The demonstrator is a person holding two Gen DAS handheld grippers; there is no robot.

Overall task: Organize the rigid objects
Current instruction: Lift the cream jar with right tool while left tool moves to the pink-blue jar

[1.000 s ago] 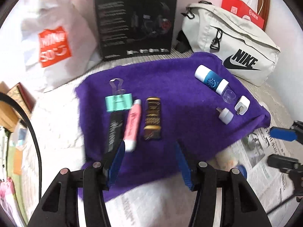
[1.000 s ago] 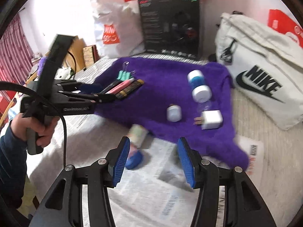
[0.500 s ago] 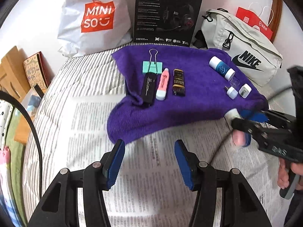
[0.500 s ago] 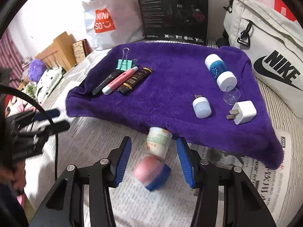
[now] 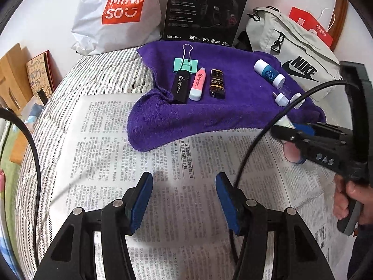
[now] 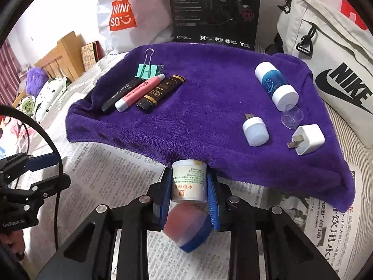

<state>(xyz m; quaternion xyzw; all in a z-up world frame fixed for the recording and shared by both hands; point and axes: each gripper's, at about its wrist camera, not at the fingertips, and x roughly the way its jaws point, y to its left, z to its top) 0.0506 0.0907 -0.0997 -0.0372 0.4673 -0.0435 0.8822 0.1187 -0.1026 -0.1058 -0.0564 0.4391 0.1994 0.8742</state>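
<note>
Blue-capped bottle (image 6: 189,183) half-hidden btwn right gripper (image 6: 189,194) jaws closing on it; left gripper (image 5: 184,200) jaws apart, empty.

A: What is carrying everything?

B: A striped bed (image 5: 100,74) is lying under it all, with a newspaper (image 5: 112,144) spreading across its near part.

A: And farther back?

B: A purple towel (image 6: 209,107) is overlapping the newspaper's far edge.

My right gripper (image 6: 189,191) points steeply down, jaws closing, both pads touching a small jar (image 6: 189,179) between them. My left gripper (image 5: 184,200) angled down, jaws parted, nothing between its 2 fingers.
</note>
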